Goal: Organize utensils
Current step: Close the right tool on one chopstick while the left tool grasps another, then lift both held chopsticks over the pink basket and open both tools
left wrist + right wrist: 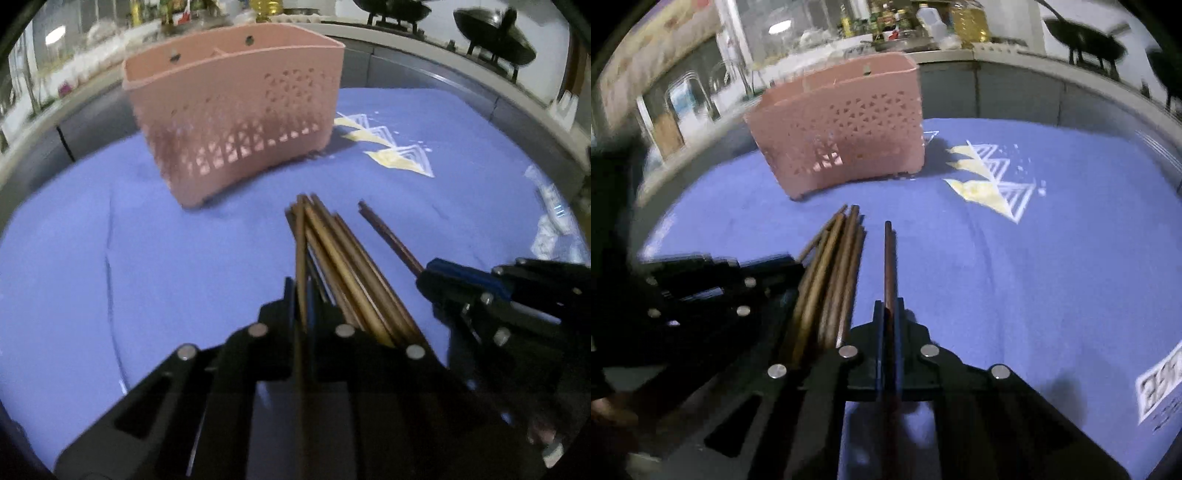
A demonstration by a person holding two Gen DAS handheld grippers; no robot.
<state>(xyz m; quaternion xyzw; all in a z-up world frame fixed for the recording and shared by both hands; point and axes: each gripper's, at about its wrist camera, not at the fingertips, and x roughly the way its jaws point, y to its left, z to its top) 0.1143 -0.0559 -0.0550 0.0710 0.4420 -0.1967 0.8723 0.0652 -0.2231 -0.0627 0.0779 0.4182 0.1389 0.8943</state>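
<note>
Left gripper [303, 295]: jaws clamped on single light chopstick [301, 251]; loose chopstick bundle [347, 266] lies just beside on blue cloth [147, 258]. Right gripper [889, 310]: jaws pinched on dark chopstick [889, 258], apparently raised off cloth; blur limits certainty. Pink utensil holder [236, 122] upright on cloth beyond chopstick tips, apart from both grippers.

A table under a blue cloth [110, 258] fills the frame. A pink perforated basket [236, 122] stands on it upper centre, a white printed paper [1160, 384] lower right.
</note>
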